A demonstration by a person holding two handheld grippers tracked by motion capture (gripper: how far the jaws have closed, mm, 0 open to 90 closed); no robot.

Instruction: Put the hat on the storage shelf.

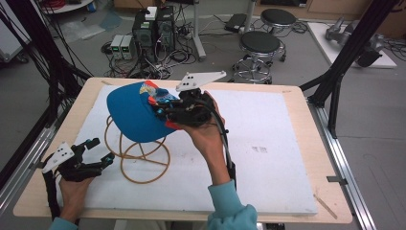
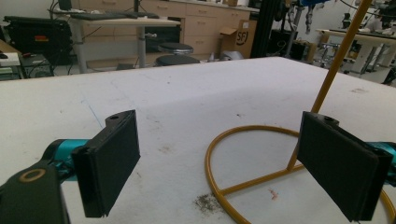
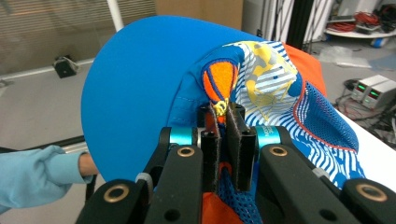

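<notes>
Right tongs (image 1: 168, 111): clamped on cap (image 1: 131, 115), held over wire stand (image 1: 139, 155) for hanging.
Left tongs (image 1: 98, 152): apart, idle near bench (image 1: 297, 143) left edge.

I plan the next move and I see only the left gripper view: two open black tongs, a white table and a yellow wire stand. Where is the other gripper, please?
Observer: In the high view the right tongs are lifted over the table, above the stand.
Operator: Do they carry something?
Observer: Yes. In the right gripper view they are shut on the fabric of a blue cap, near its brim.
Operator: Is the cap plain blue?
Observer: No. Its crown has blue and white mesh with orange and yellow patches.
Operator: And my left tongs, seen from above?
Observer: The left tongs rest low near the table's left edge, beside the stand's base ring, not touching it.
</notes>
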